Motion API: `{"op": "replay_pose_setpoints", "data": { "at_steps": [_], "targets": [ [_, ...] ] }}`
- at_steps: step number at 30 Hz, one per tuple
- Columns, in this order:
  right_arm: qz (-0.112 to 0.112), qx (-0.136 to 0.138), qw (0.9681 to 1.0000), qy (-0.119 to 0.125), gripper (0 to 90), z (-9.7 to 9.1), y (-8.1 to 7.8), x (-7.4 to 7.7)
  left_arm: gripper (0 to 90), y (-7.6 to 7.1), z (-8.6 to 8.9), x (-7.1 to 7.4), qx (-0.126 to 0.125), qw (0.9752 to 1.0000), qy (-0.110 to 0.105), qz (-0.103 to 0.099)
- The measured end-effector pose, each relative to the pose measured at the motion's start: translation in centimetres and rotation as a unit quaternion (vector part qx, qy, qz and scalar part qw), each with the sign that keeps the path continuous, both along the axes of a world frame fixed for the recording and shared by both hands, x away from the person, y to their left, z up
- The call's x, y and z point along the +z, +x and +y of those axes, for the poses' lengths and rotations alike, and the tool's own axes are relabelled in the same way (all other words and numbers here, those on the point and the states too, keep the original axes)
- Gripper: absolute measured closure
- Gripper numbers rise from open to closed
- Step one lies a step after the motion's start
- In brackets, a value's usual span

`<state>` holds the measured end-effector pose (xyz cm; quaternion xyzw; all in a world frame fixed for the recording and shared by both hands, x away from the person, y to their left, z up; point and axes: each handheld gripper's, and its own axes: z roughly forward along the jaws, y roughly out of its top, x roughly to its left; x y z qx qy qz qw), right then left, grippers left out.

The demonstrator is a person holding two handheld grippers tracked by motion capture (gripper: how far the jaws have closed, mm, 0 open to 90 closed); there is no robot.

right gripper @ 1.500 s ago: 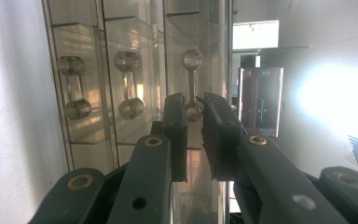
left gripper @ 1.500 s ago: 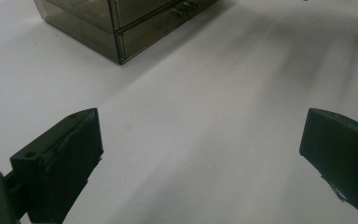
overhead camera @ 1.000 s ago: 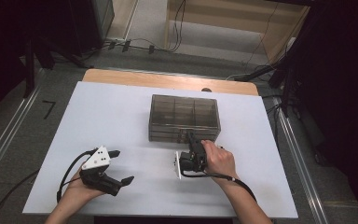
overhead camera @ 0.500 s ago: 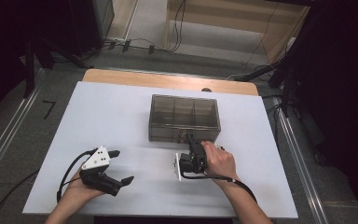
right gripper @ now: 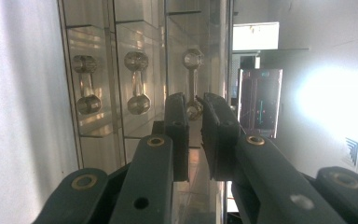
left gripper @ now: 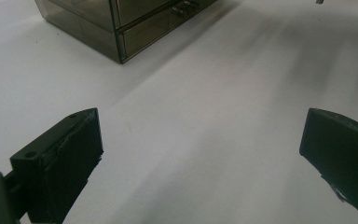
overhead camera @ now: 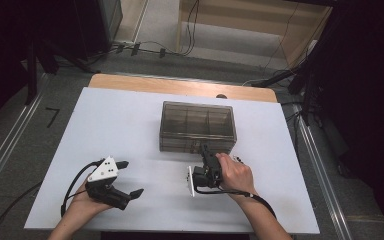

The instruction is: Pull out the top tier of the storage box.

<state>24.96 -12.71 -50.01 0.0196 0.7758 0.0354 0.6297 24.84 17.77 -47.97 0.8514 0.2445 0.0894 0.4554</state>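
The smoky see-through drawer box [overhead camera: 198,126] sits mid-frame on the white table [overhead camera: 120,125]. The right gripper [right gripper: 195,108] pinches a drawer handle [right gripper: 192,79], seen close in its own view. The left gripper [overhead camera: 128,177] rests lower left, jaws spread wide.

Smoked transparent drawer box [overhead camera: 197,125]: rectangular, upright, standing on the white table [overhead camera: 120,130] at centre frame in the high view. Three compartments across the top. Front drawers closed, each with a dumbbell-shaped clear handle [right gripper: 136,83].
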Motion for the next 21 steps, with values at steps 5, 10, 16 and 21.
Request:
{"op": "replay_pose_setpoints", "data": {
  "at_steps": [5,10,16,21],
  "targets": [
    [-0.002,0.003,1.0000,0.000,78.5,-0.07,-0.16,0.00,0.0,-0.01,-0.04,-0.02,0.000,1.0000,-0.001,0.001],
    [-0.001,0.003,1.0000,0.001,78.5,-0.11,-0.36,-0.02,0.0,-0.01,-0.05,-0.02,0.000,1.0000,-0.001,0.001],
    [-0.001,0.001,1.0000,0.003,78.6,-0.12,-0.63,-0.06,0.0,-0.01,-0.05,-0.02,0.000,1.0000,-0.001,0.001],
    [-0.001,0.004,1.0000,0.000,78.5,-0.12,-0.81,-0.03,0.0,-0.02,-0.06,-0.02,0.000,1.0000,-0.001,0.001]
  ]
}}
